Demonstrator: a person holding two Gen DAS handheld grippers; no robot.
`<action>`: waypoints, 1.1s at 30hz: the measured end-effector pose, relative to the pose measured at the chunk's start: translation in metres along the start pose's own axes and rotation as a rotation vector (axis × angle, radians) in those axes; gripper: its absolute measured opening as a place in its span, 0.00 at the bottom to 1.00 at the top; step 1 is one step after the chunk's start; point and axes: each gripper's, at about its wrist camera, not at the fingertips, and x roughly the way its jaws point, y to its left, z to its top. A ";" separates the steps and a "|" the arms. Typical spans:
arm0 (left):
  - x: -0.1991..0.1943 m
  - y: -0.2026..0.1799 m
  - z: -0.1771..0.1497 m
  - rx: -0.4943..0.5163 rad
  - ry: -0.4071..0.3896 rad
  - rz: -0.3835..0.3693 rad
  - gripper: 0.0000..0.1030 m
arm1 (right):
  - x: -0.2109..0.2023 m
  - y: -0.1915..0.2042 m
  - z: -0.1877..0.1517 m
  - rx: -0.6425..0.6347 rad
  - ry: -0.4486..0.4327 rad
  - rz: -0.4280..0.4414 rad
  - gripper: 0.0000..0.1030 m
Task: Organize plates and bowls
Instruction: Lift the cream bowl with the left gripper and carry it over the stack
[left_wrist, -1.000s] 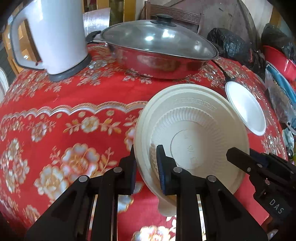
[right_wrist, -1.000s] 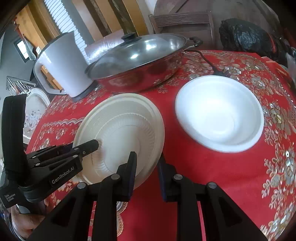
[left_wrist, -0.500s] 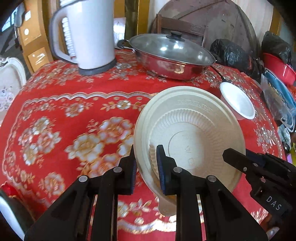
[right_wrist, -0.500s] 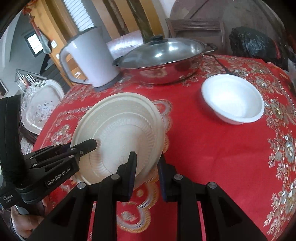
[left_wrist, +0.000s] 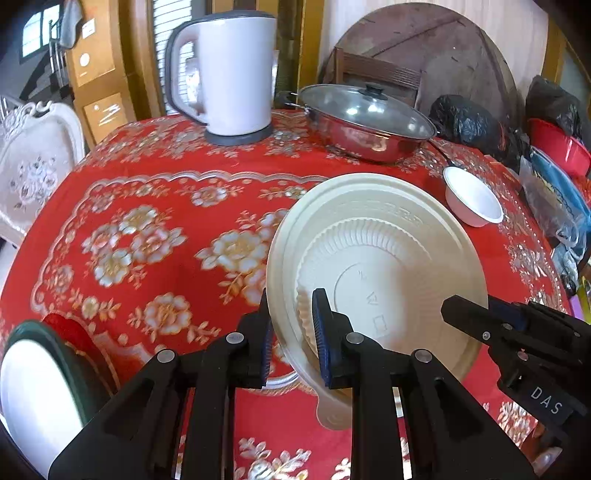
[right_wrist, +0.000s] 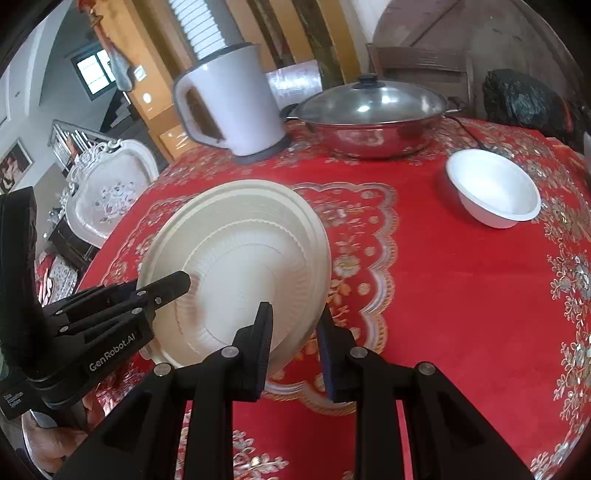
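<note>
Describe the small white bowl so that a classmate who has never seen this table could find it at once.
Start at the round table's red floral tablecloth, then find the lidded stainless steel pan at its far side. The small white bowl sits alone in front of the pan, to its right. It is deep, plain and pure white, unlike the wide cream ribbed plate.

bright daylight, glare on pan lid (left_wrist: 364, 107), fisheye-warped edges

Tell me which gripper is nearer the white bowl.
Right. The right gripper, jaws opening around the cream plate, is on the side toward the white bowl. The left gripper clamps the plate's opposite edge, farther away.
</note>
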 end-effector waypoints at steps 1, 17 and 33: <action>-0.004 0.004 -0.002 -0.005 -0.005 0.002 0.19 | -0.001 0.004 -0.001 -0.007 0.001 0.002 0.23; -0.054 0.054 -0.024 -0.062 -0.064 0.035 0.19 | 0.000 0.064 -0.008 -0.101 0.005 0.028 0.24; -0.089 0.104 -0.048 -0.140 -0.089 0.064 0.19 | 0.001 0.122 -0.015 -0.197 0.009 0.061 0.24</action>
